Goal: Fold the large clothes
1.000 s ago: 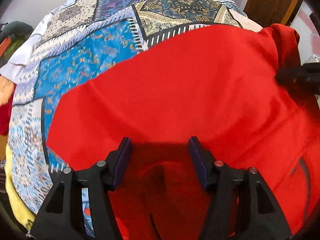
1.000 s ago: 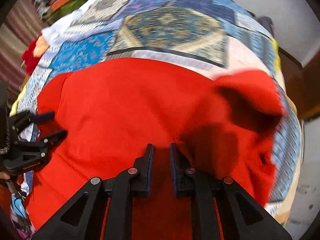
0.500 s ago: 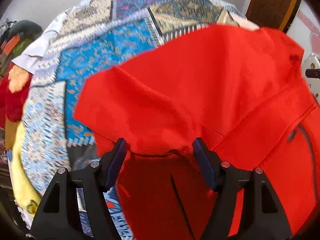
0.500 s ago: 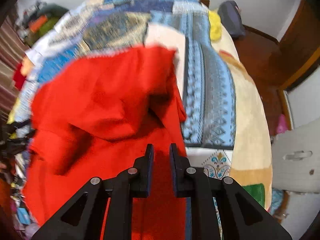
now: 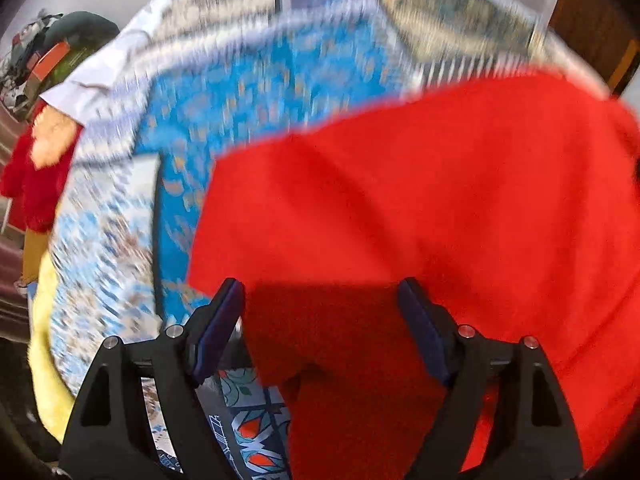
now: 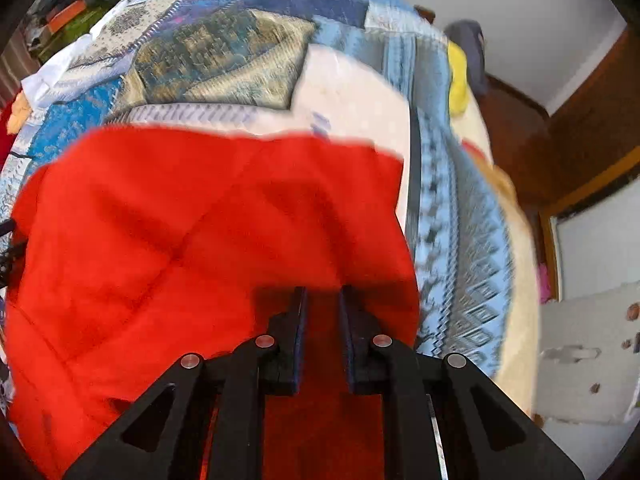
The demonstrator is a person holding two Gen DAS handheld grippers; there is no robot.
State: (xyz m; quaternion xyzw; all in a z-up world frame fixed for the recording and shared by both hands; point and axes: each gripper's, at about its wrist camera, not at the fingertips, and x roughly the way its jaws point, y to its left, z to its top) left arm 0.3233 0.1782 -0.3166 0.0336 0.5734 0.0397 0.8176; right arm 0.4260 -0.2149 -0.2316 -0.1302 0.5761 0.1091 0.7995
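Observation:
A large red garment (image 5: 420, 208) lies spread on a bed with a patchwork quilt (image 5: 248, 92). In the left wrist view my left gripper (image 5: 322, 298) is open, its fingers wide apart over the garment's near left part, with red cloth lying between and below them. In the right wrist view the garment (image 6: 168, 240) fills the lower left. My right gripper (image 6: 323, 300) is nearly closed, its fingers pinching a fold of the red cloth at the garment's right edge. Both views are blurred by motion.
The quilt (image 6: 224, 52) covers the bed beyond the garment. A pile of red, orange and white clothes (image 5: 44, 152) lies at the bed's left edge. A yellow item (image 6: 458, 80) sits at the far right of the bed. A wooden door (image 6: 592, 132) stands to the right.
The right gripper has swung back left and lowered the red cloth it holds flat onto the bed. The left gripper stayed open and shifted; the garment's left edge now lies flatter.

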